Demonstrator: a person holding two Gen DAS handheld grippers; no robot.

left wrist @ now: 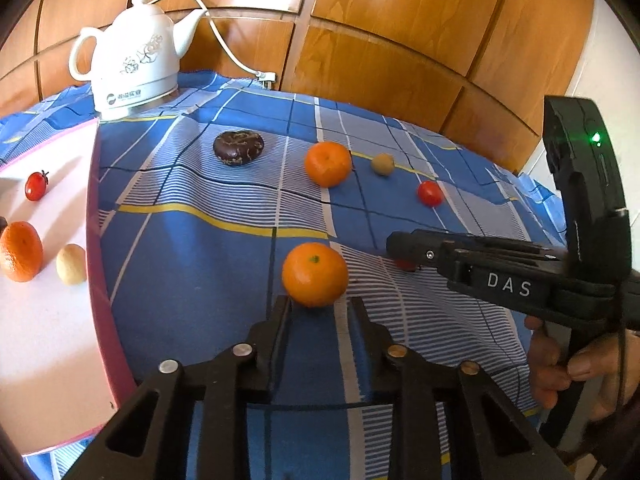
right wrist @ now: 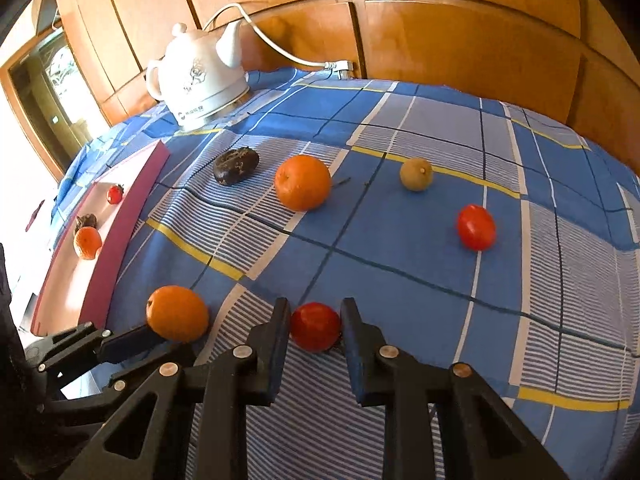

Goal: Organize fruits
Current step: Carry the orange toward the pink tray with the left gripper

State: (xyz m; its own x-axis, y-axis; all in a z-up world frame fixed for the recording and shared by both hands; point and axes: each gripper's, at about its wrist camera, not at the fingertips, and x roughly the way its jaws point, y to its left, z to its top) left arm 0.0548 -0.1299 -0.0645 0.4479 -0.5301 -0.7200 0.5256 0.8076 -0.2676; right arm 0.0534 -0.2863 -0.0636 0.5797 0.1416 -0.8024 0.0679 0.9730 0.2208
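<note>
In the right wrist view my right gripper [right wrist: 315, 308] is shut on a red cherry tomato [right wrist: 315, 328] that rests on the blue checked cloth. The left wrist view shows that gripper [left wrist: 400, 250] from the side, with the tomato [left wrist: 406, 265] under its tip. My left gripper [left wrist: 320, 304] stands open just short of an orange [left wrist: 315, 274] on the cloth; the left tip touches it and the right tip stands clear. Farther back lie another orange [left wrist: 328, 164], a dark brown fruit [left wrist: 239, 148], a small tan fruit [left wrist: 383, 164] and a second tomato [left wrist: 430, 193].
A white tray with a pink rim [left wrist: 94, 220] at the left holds a tomato [left wrist: 36, 186], an orange [left wrist: 20, 251] and a tan fruit [left wrist: 71, 264]. A white kettle [left wrist: 132, 64] with its cord stands at the back. Wooden panels close off the far side.
</note>
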